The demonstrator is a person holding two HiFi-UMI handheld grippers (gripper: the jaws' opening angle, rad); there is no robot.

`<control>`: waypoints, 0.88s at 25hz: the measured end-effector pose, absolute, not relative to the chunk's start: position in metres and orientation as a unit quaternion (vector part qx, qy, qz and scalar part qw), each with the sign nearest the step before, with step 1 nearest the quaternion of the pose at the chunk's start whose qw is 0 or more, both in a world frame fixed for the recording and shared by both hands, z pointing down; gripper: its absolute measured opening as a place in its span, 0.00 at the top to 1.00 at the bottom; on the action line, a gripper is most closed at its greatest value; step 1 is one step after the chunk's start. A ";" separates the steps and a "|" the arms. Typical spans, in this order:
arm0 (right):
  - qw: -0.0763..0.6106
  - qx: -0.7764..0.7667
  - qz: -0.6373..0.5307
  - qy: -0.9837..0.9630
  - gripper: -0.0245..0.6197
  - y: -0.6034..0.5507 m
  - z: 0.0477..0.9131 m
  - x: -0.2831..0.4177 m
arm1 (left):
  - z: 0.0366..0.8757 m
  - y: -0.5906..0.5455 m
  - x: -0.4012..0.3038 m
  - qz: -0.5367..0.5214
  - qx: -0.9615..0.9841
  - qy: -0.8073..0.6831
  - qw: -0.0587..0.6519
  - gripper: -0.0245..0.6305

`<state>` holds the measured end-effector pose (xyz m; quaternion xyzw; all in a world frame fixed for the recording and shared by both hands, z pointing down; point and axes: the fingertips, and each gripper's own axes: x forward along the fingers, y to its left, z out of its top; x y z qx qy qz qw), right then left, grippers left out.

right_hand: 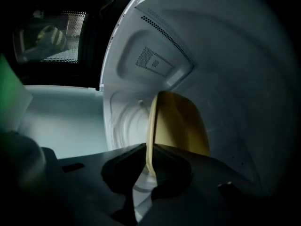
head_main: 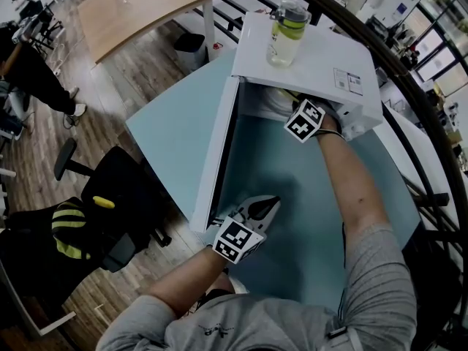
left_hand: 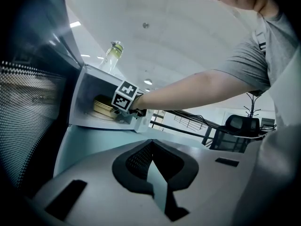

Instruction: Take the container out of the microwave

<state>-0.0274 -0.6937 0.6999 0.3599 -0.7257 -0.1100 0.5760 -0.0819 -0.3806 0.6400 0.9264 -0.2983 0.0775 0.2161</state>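
Came out bright and evenly lit in the head view, with only soft shadows on the table (head_main: 172, 134). Bowed strongly toward every edge. Glared at ceiling lamps (left_hand: 75, 24) in the left gripper view. Looked dim inside the microwave (right_hand: 211, 51), with the right tool (right_hand: 146, 147) blurred and corners black.

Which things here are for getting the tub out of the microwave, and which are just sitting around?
For the job:
- microwave
- its open door
- yellowish container inside it
- right claw, shut on the container's rim

Just lying about:
- bottle standing on top of the microwave
- black chair on the floor
- wooden table farther back
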 end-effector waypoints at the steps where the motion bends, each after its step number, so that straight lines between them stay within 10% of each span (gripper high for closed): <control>1: 0.577 0.353 -0.105 -0.729 0.89 -0.690 0.701 -0.029 | 0.639 -0.379 -0.081 0.078 0.927 -0.296 0.215 0.94; 22: 0.585 0.259 -0.064 -0.766 0.91 -0.570 0.670 -0.046 | 0.582 -0.340 -0.082 0.084 0.945 -0.259 0.178 0.94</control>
